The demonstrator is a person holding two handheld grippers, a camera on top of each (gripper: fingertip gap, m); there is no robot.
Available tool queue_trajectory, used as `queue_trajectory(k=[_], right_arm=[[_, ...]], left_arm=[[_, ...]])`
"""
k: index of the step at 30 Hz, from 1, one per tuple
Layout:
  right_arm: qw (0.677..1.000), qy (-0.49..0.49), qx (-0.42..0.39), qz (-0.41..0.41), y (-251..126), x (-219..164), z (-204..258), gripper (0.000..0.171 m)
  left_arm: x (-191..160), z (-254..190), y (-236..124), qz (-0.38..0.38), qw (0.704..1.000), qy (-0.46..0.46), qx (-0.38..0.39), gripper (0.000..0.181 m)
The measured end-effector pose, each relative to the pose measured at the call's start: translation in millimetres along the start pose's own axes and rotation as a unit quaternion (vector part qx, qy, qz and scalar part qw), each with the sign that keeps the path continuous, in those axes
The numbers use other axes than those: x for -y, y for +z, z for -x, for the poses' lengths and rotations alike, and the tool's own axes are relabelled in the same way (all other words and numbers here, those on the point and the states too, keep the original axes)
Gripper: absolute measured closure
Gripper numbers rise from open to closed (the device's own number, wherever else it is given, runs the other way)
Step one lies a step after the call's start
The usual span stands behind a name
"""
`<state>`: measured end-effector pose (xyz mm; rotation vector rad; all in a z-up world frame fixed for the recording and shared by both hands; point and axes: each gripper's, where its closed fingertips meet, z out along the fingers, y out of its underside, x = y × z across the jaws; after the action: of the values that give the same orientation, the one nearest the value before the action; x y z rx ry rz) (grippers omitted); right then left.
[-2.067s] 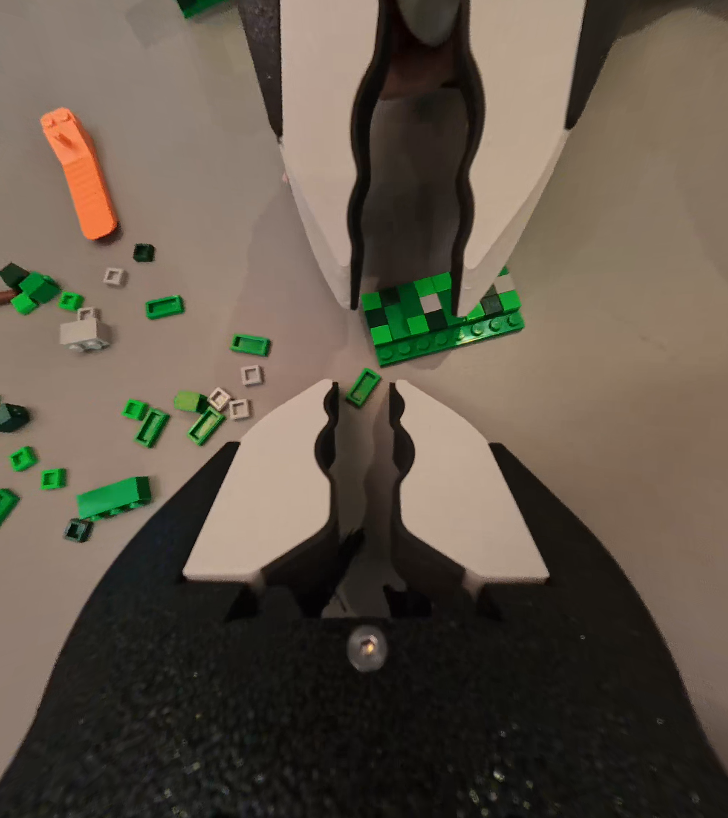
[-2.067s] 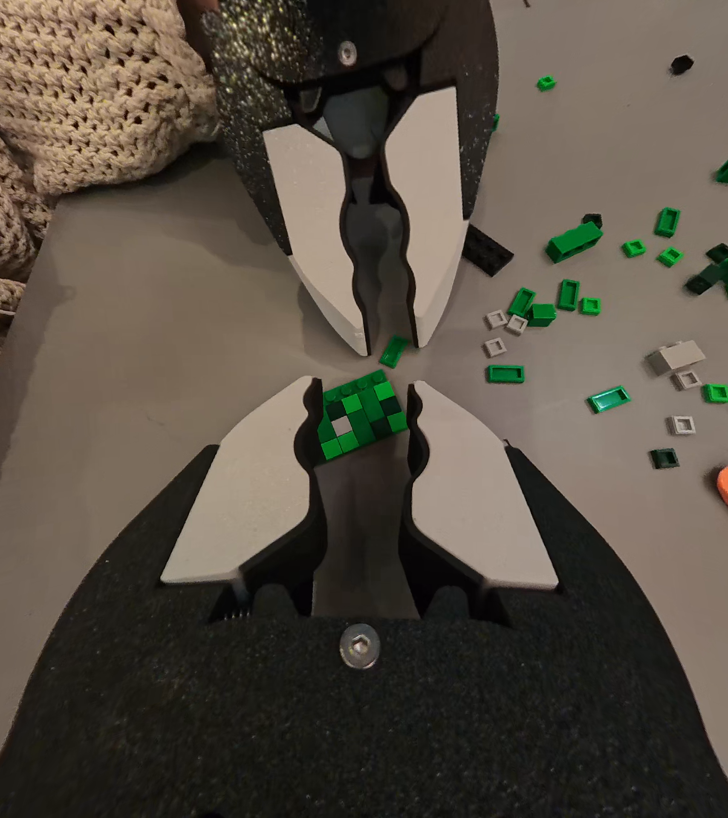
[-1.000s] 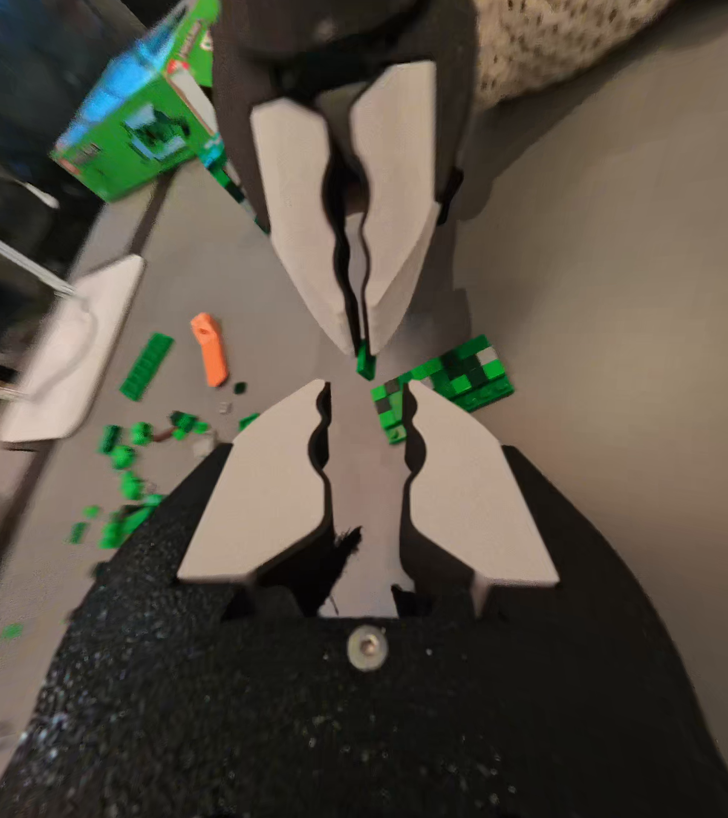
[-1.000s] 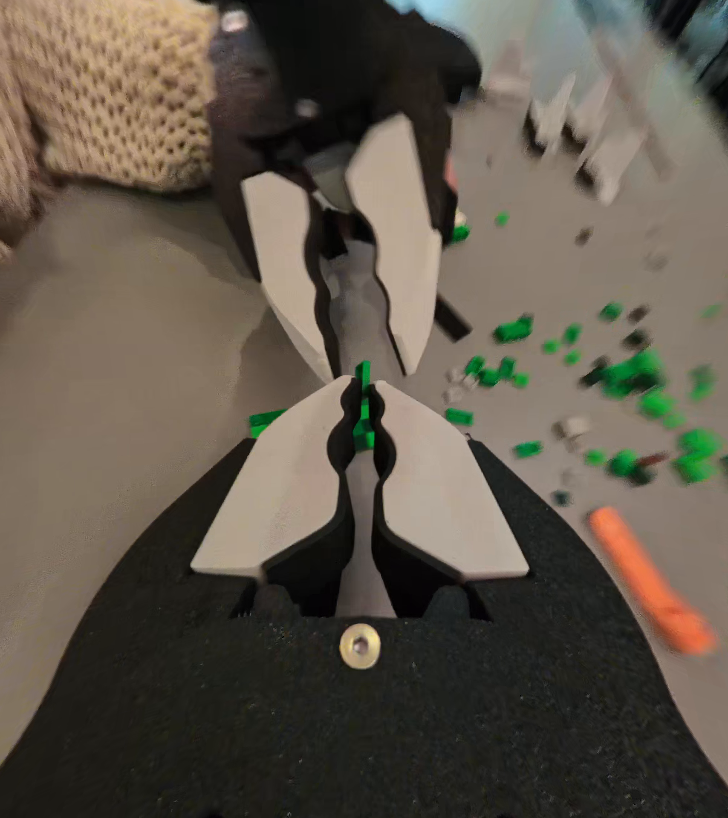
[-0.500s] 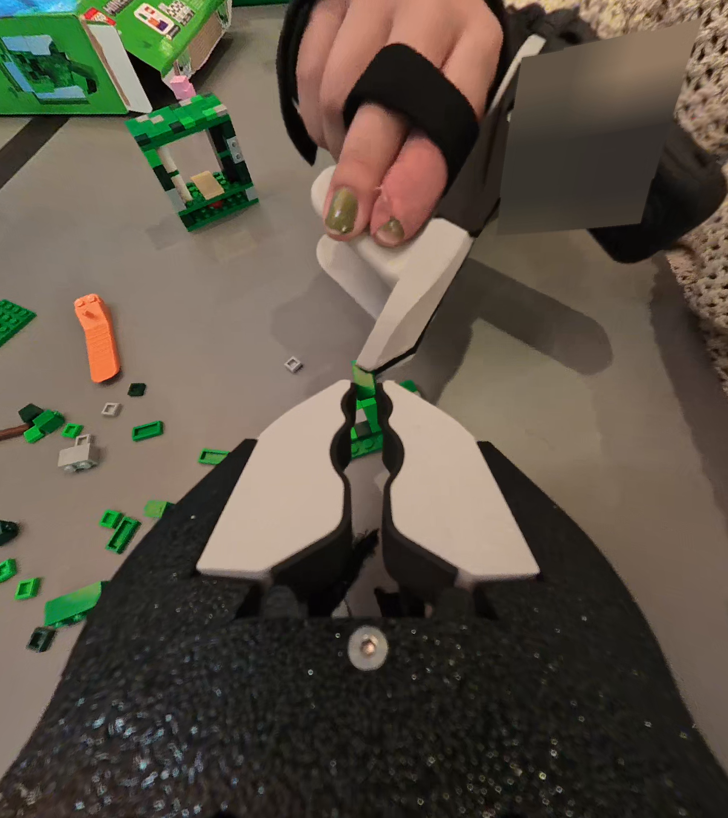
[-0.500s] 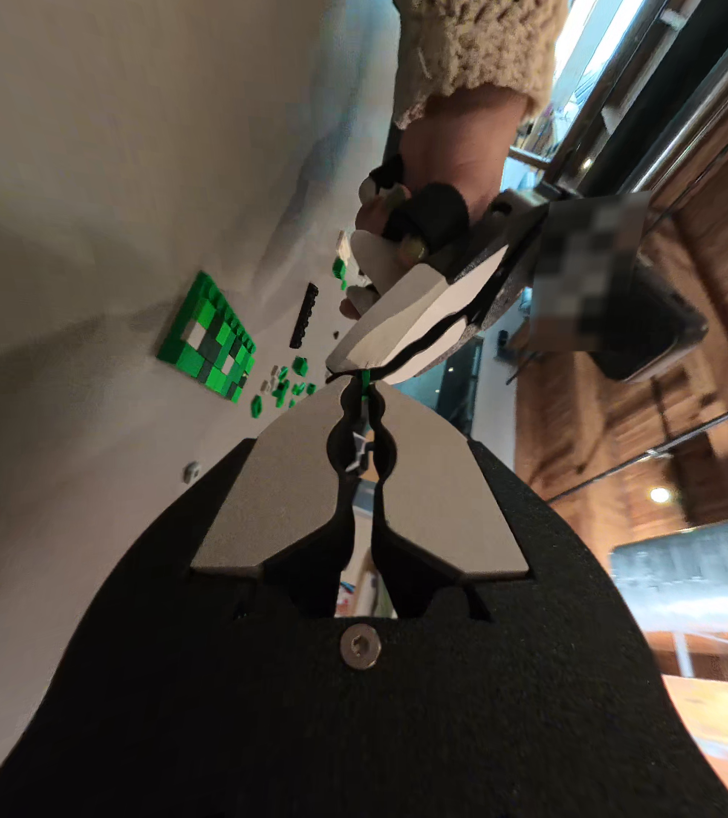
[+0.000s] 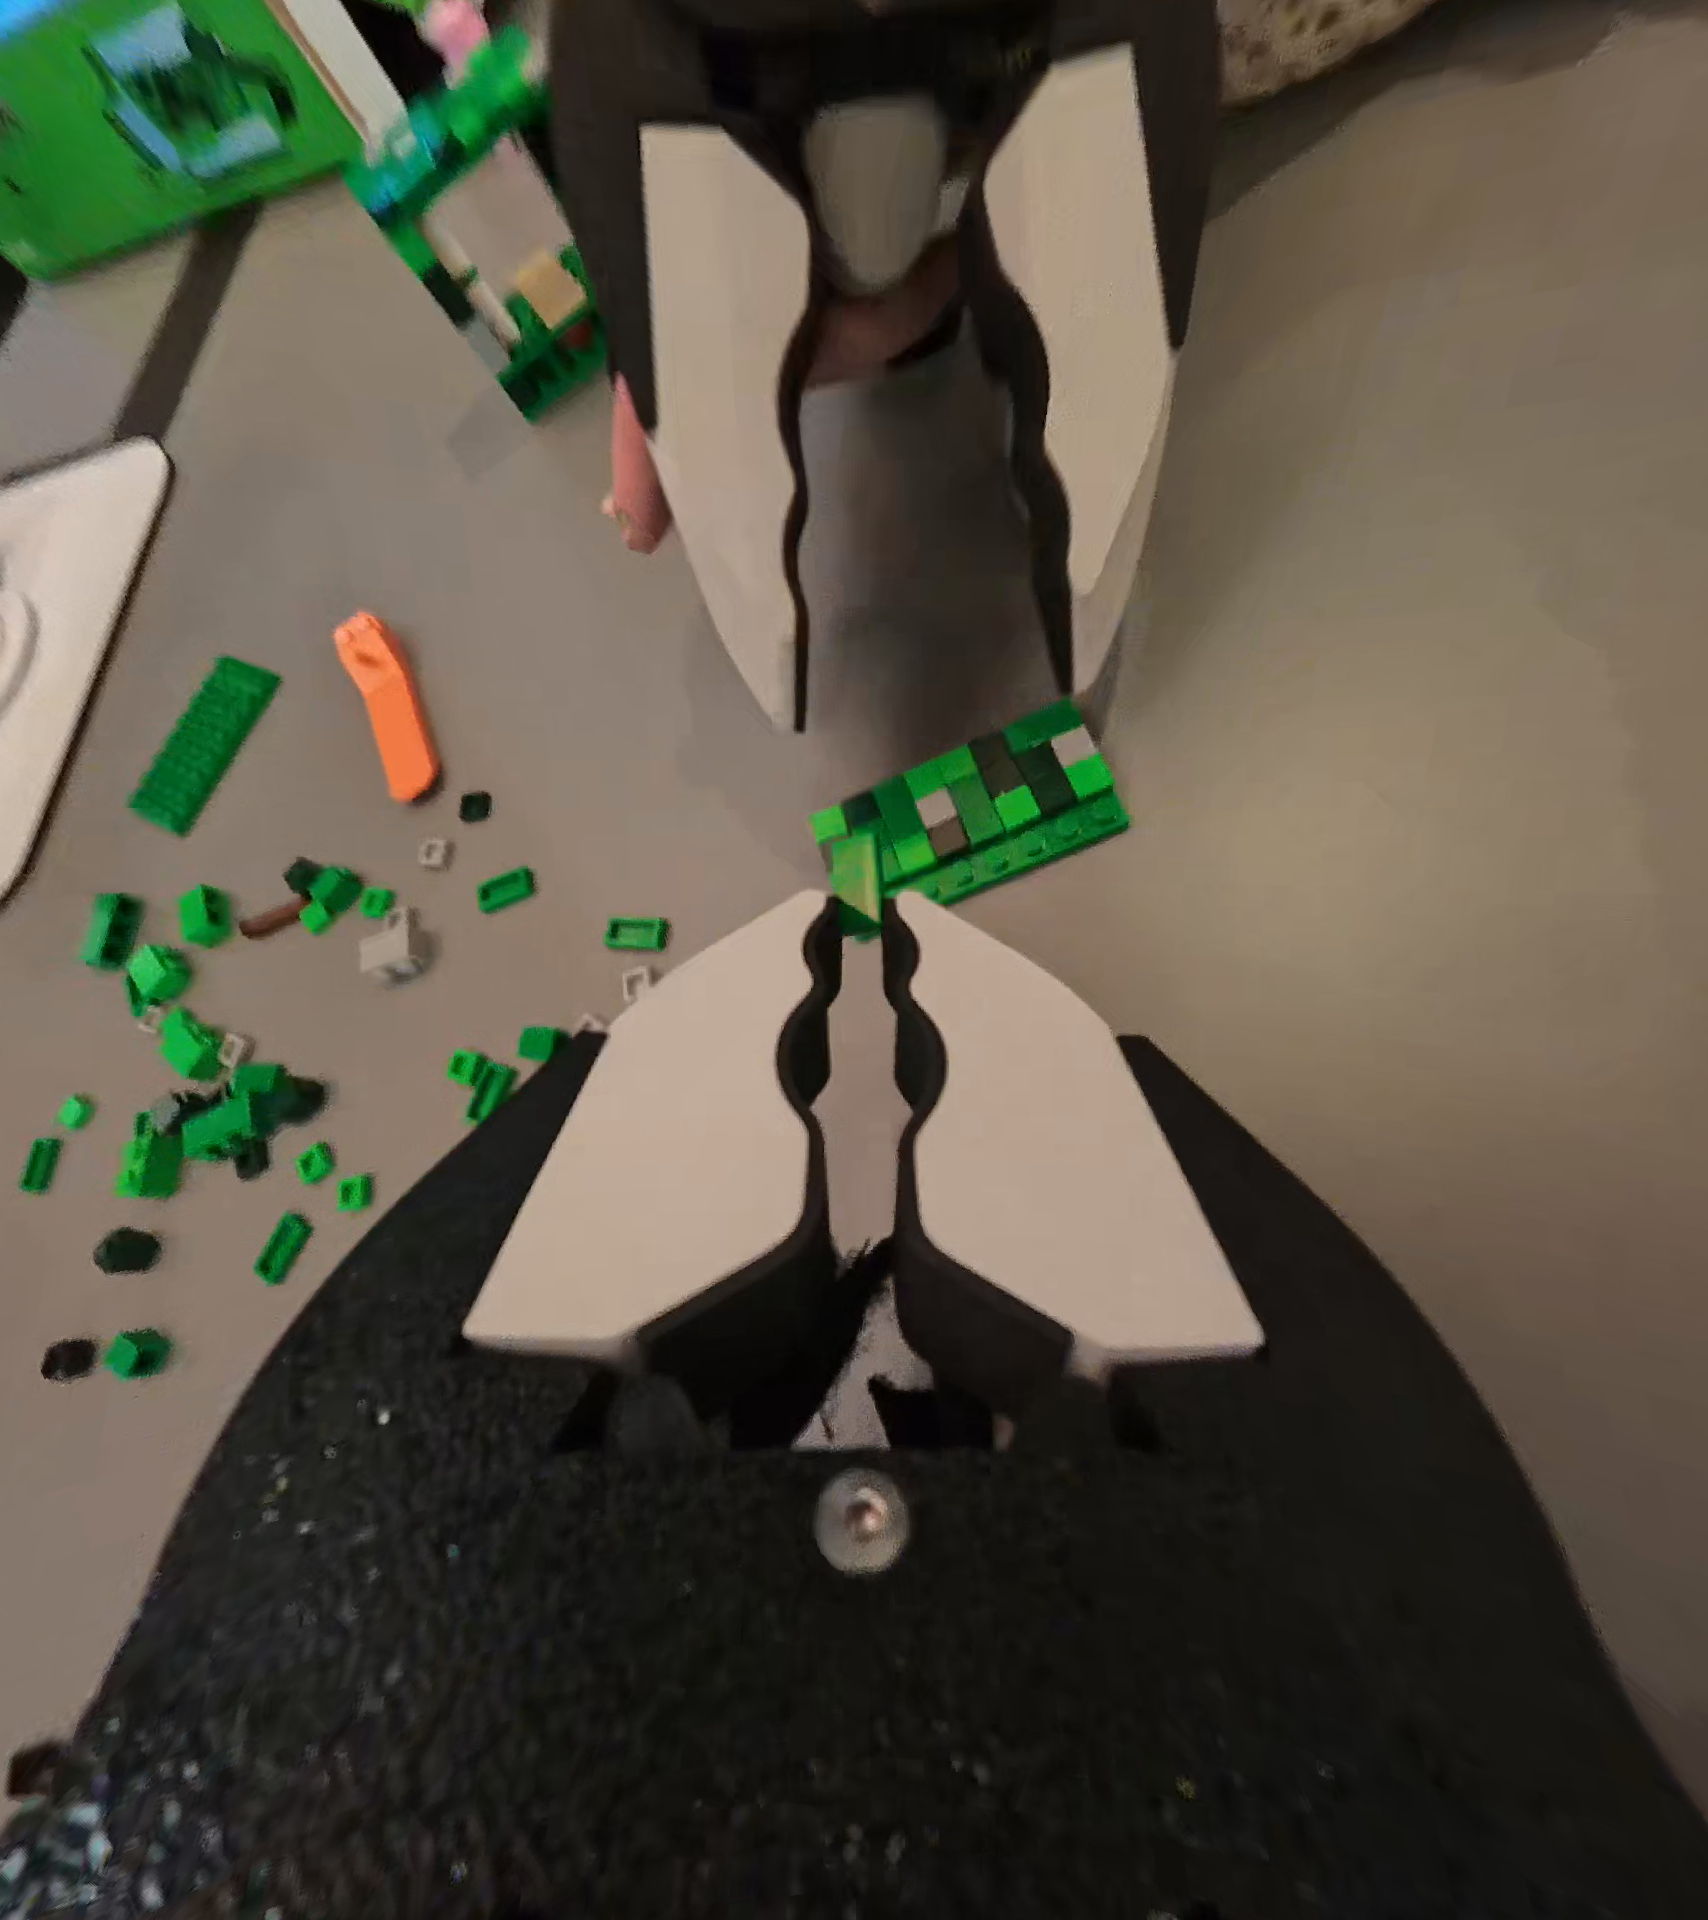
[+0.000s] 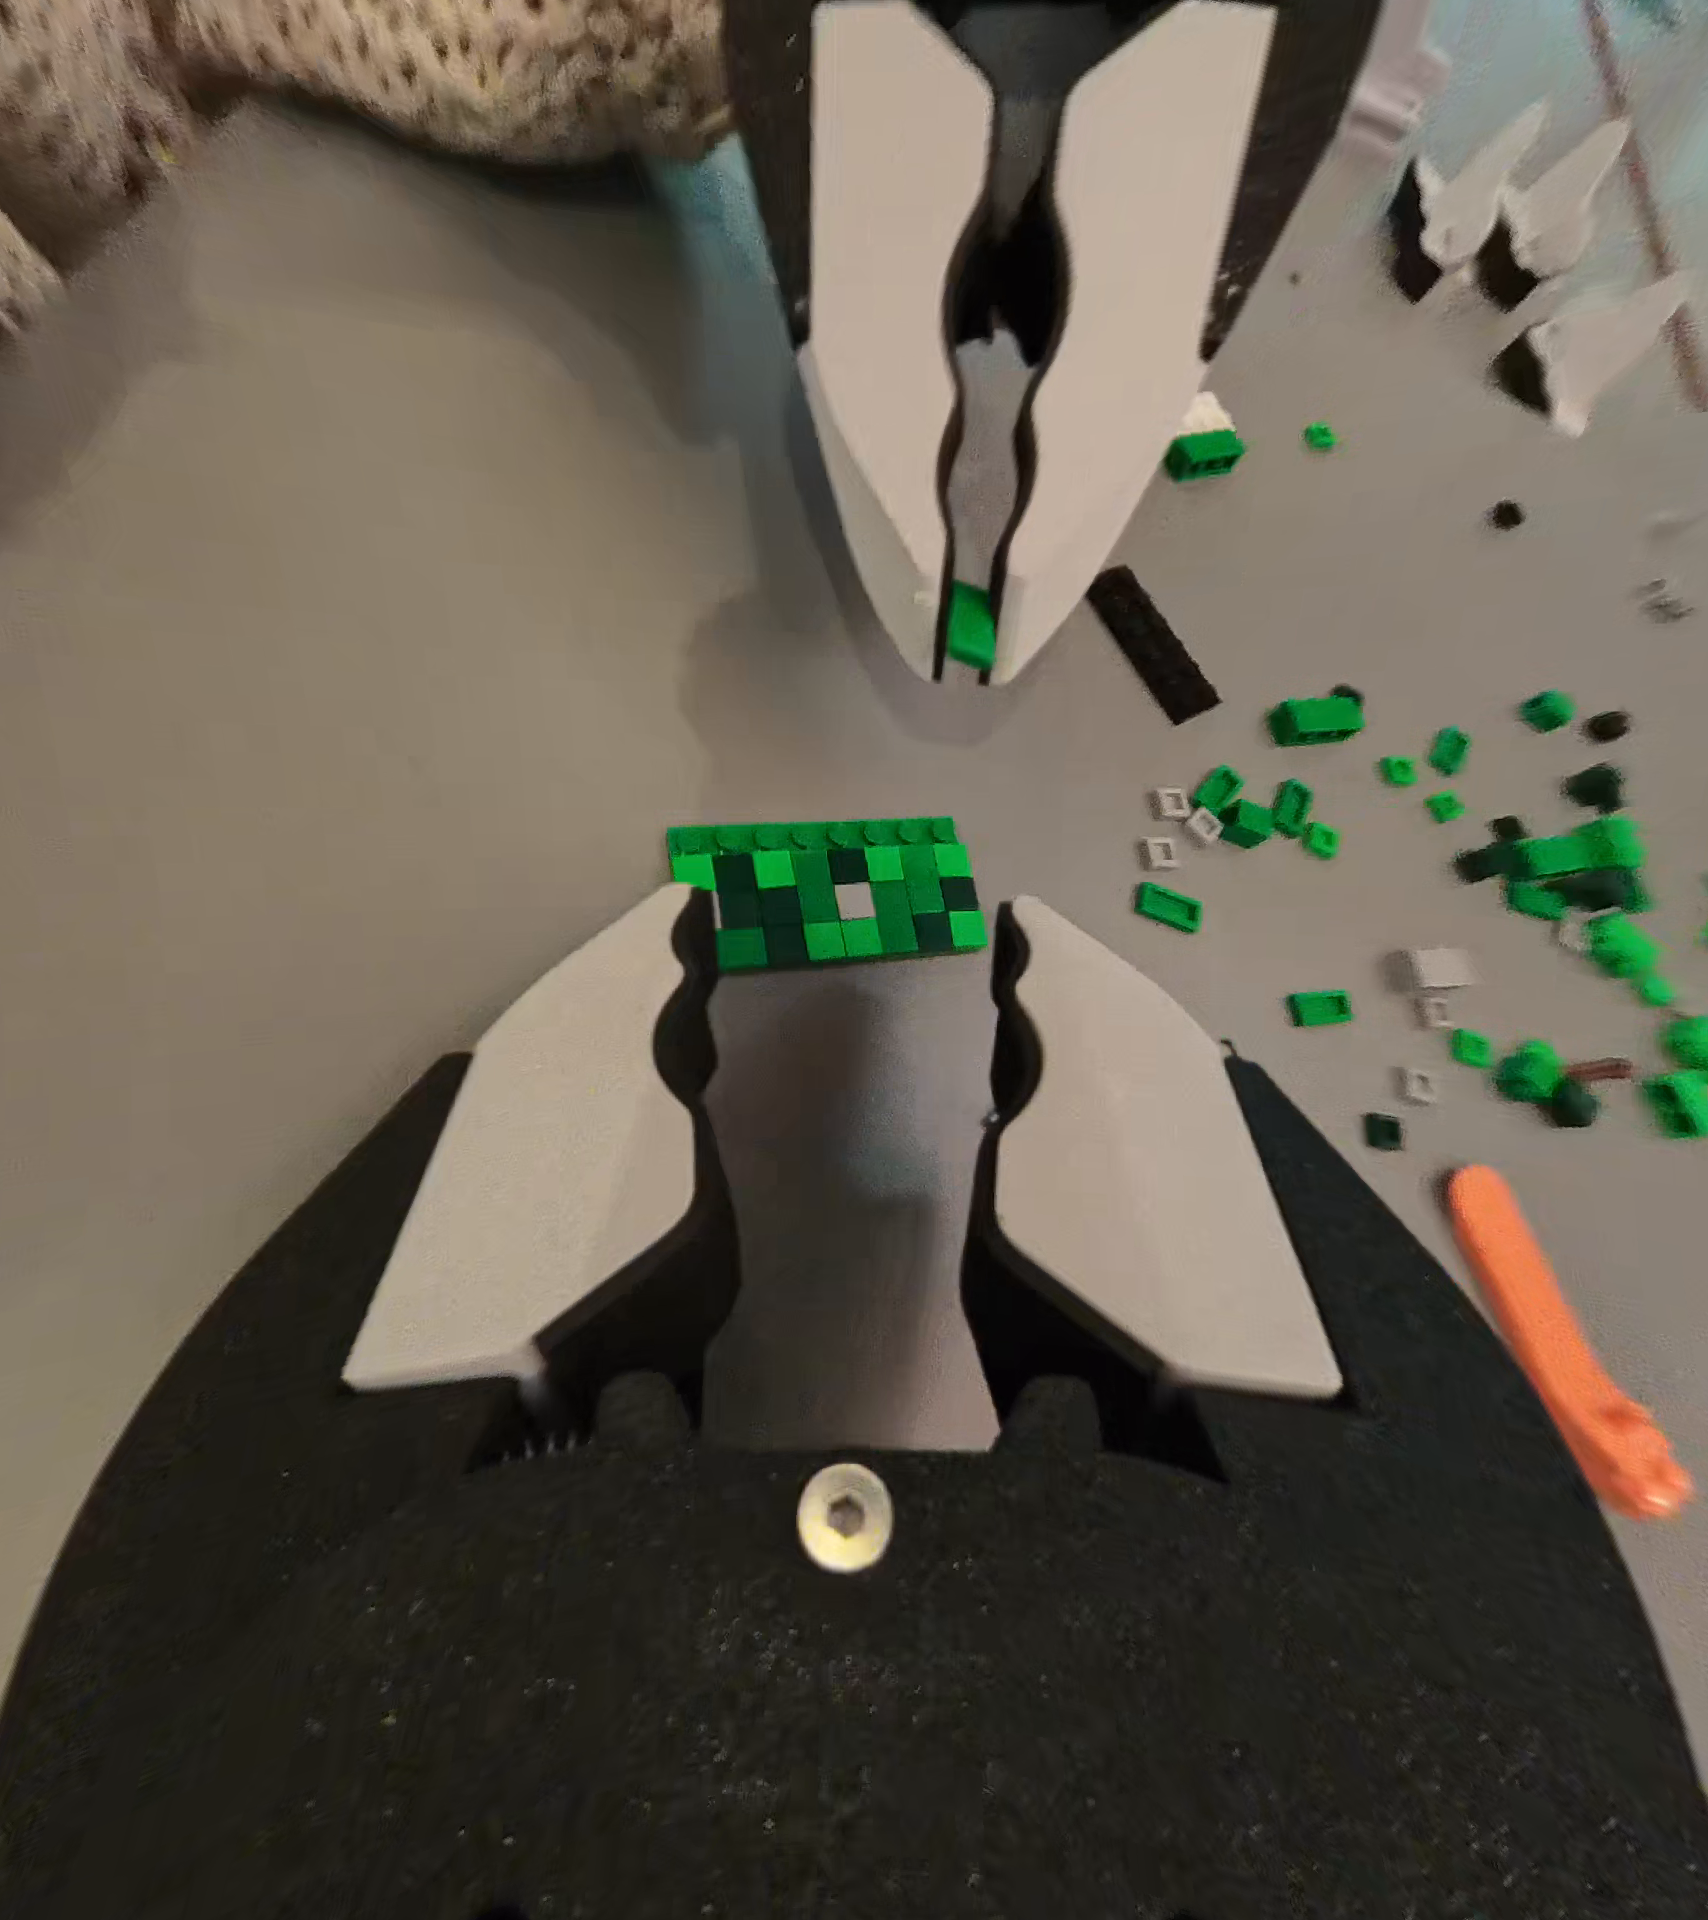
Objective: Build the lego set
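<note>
Left gripper (image 7: 860,914) is pinching a small green tile (image 7: 856,878) between its fingertips; the fingers are drawn nearly together on the piece, and the right wrist view shows the same tile (image 8: 969,623) sitting at the very tip of that gripper. The tile is hovering at the near left corner of the green plate assembly (image 7: 975,816); whether the two are touching cannot be told from either view.

Right gripper (image 8: 845,914) is standing with its fingers spread wide and nothing between them. It is facing the left gripper across the assembly. In its own view the assembly (image 8: 824,894) is lying flat on the grey table (image 8: 310,623) just beyond the fingertips, roughly spanning the gap between them, with no visible contact.

The assembly is showing a patchwork of light green, dark green and grey tiles, with one bare studded row along the edge nearest the left gripper.

Loose green, grey and dark pieces (image 7: 206,1091) are lying scattered on the table, well apart from the assembly. An orange brick separator (image 7: 388,717) is lying beside a long green plate (image 7: 204,743). Farther back, a partly built green frame (image 7: 507,260) is standing next to a green box (image 7: 112,135); both are blurred. A knitted cream sleeve (image 8: 310,62) is showing at the table edge.
</note>
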<state>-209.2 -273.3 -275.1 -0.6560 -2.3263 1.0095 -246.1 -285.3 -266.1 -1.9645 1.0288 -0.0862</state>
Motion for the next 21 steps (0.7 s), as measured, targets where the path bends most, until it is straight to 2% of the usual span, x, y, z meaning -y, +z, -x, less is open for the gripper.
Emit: queue_trajectory(k=[1, 7, 12, 21], right_arm=[[1.000, 0.021, 0.014, -0.006, 1, 1, 0, 0.118], [0.996, 0.050, 0.076, 0.016, 11, 4, 6, 0.112], [0.992, 0.048, 0.110, 0.043, 18, 5, 13, 0.097], [0.992, 0.028, 0.113, 0.042, 24, 3, 18, 0.091]], left_arm=[[-5, -1, 2, 0.022, 1.000, -0.008, -0.002, 0.174], [-30, -5, 17, 0.125, 0.990, -0.069, -0.012, 0.174], [-29, 1, 19, 0.144, 0.985, -0.095, -0.009, 0.174], [-29, -1, 24, 0.179, 0.977, -0.111, -0.022, 0.174]])
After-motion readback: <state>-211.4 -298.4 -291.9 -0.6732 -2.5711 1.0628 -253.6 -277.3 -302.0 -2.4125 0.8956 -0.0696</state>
